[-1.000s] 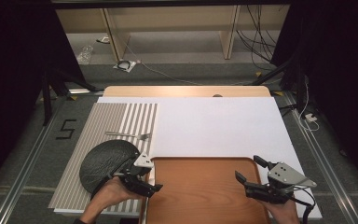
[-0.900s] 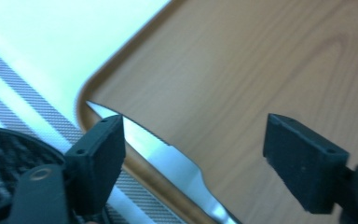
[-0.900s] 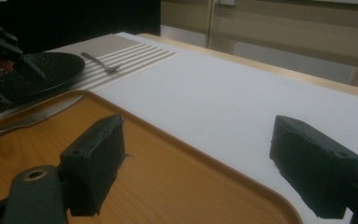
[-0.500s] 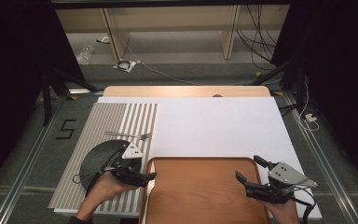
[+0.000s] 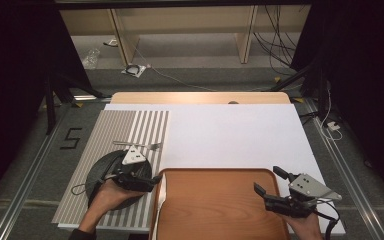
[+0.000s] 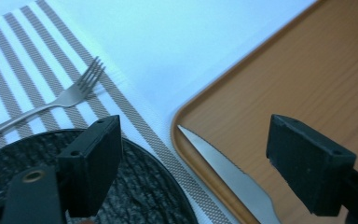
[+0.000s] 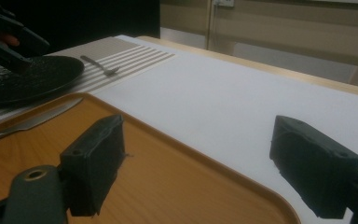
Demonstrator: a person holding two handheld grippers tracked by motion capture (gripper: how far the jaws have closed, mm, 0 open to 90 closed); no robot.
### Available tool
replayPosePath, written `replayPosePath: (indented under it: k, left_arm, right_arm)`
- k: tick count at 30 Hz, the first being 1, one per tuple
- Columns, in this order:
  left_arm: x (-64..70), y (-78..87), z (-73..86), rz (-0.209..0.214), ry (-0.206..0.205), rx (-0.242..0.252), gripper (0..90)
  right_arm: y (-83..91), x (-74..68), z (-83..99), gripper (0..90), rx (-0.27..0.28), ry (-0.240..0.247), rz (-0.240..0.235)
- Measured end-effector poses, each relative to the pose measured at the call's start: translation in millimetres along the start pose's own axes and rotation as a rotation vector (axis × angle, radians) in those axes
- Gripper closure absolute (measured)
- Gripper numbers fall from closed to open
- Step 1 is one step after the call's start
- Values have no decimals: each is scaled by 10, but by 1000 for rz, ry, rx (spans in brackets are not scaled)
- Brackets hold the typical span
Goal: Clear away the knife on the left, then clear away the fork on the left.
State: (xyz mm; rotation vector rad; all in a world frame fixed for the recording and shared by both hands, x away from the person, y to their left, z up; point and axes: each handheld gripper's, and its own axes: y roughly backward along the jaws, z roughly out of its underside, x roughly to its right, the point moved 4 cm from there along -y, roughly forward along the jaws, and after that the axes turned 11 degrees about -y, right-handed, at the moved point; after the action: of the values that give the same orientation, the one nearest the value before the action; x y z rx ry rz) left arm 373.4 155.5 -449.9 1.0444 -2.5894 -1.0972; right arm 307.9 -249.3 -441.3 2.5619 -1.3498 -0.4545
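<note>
— Knife (image 6: pixel 235 186) first: where does it lie?

— On the wooden tray (image 5: pixel 220 210), along the tray's left rim, blade flat on the wood. In the left gripper view its serrated blade runs from the rim's corner toward the near edge, between the two black jaws. In the high view it is a thin pale strip (image 5: pixel 162 192) at the tray's left edge.

— And the left gripper (image 5: pixel 147 181)?

— Its jaws are spread wide and grip nothing. It hovers over the right edge of the black plate (image 5: pixel 105 175), pointing right toward the tray's left rim. I cannot tell whether a jaw touches the plate.

— What is around the plate?

— It sits on a striped placemat (image 5: pixel 115 135) at the left of the table. A fork (image 5: pixel 137 145) lies on the mat just beyond the plate's far edge, tines pointing right. The left gripper view shows the fork (image 6: pixel 60 100) with its handle running off to the left.

— The right gripper (image 5: pixel 270 185)?

— Also spread wide and holding nothing, at the near right corner of the tray, well apart from the knife. Its own view looks across the tray's bare wood toward the plate (image 7: pixel 28 77) and the fork (image 7: pixel 100 65) far off at the left.

— What does the tray rest on?

— A white sheet (image 5: pixel 230 135) that covers most of the table, with the tray at its near edge and the placemat touching the sheet's left side.
</note>
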Motion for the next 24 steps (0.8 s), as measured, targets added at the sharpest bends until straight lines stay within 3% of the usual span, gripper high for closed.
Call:
replayPosePath:
  k: [8, 17, 24]
  left_arm:
    - [-107, 25, 21, -50, 23, 16, 188]
    - [-214, 11, 34, -83, 21, 6, 193]
    - [-397, 4, -39, -105, -1, -11, 203]
  right_arm:
    - [-8, -2, 5, 189, 0, -2, -2]
    - [-8, -6, 3, 189, -2, 3, 0]
    - [-9, -13, 7, 189, -5, -3, 9]
